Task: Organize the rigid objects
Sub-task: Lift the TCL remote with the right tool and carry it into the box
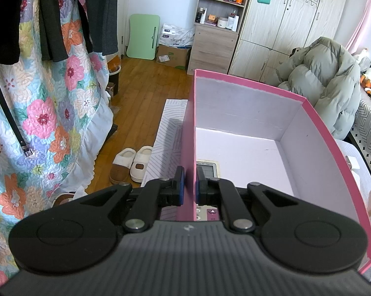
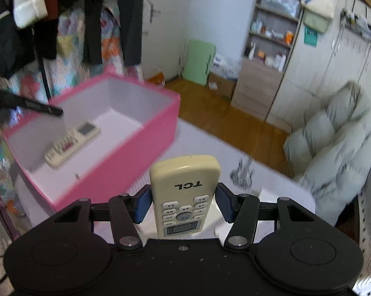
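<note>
A pink box [image 1: 316, 133] with a white inside stands open on the bed. My left gripper [image 1: 190, 182] is shut on the box's left wall [image 1: 187, 135], one blue pad on each side. A cream remote [image 1: 208, 170] lies flat on the box floor, just past that wall; the right wrist view shows it [image 2: 72, 143] inside the box [image 2: 146, 133] as well. My right gripper [image 2: 184, 204] is shut on a second cream remote marked TCL [image 2: 185, 172], held in the air to the right of the box. One black finger [image 2: 32, 105] of the left gripper shows at the box's left wall.
A puffy grey-green coat [image 1: 328, 83] lies on the bed behind and right of the box. A floral quilt [image 1: 49, 98] and dark clothes hang at the left. Slippers [image 1: 131, 165] sit on the wooden floor. The white bedspread [image 2: 210, 143] stretches right of the box.
</note>
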Motion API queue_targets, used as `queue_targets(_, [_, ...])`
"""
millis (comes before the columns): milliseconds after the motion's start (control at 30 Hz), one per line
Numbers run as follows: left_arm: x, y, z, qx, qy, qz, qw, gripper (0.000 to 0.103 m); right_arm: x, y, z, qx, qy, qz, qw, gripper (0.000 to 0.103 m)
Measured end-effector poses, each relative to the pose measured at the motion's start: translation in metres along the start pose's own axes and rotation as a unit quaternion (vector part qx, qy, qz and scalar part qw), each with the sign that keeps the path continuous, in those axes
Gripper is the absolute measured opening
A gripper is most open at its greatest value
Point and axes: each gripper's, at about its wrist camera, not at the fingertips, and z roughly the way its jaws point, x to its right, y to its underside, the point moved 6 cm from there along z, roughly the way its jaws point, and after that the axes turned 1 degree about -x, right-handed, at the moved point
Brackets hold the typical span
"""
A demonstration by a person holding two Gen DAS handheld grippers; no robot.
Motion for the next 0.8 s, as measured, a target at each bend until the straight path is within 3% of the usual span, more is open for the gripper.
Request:
queue_targets(200, [0.000, -0.001, 0.001, 0.001, 0.001, 0.000, 1.0000, 0.007, -0.039, -0.073, -0.023, 0.035, -0.043, -0.099, 0.994, 0.061])
queue_targets(333, [-0.001, -0.002, 0.001, 0.002, 0.001, 0.002, 1.0000, 0.007, -0.079, -0.105, -0.005, 0.023, -0.073, -0.181, 0.981, 0.061])
queue_targets(533, [-0.001, -0.001, 0.001, 0.003, 0.004, 0.000, 1.0000, 0.007, -0.122, -0.101, 0.066, -0.066, -0.073, -0.275, 0.956, 0.061])
queue_targets(600, [-0.002, -0.002, 0.001, 0.004, 0.007, -0.002, 1.0000, 0.007, -0.129, -0.094, 0.089, -0.107, -0.075, -0.286, 0.949, 0.061])
queue_targets(800, [0.000, 0.000, 0.000, 0.006, 0.007, -0.002, 1.0000, 0.007, -0.138, -0.081, 0.129, -0.159, -0.065, -0.312, 0.935, 0.060])
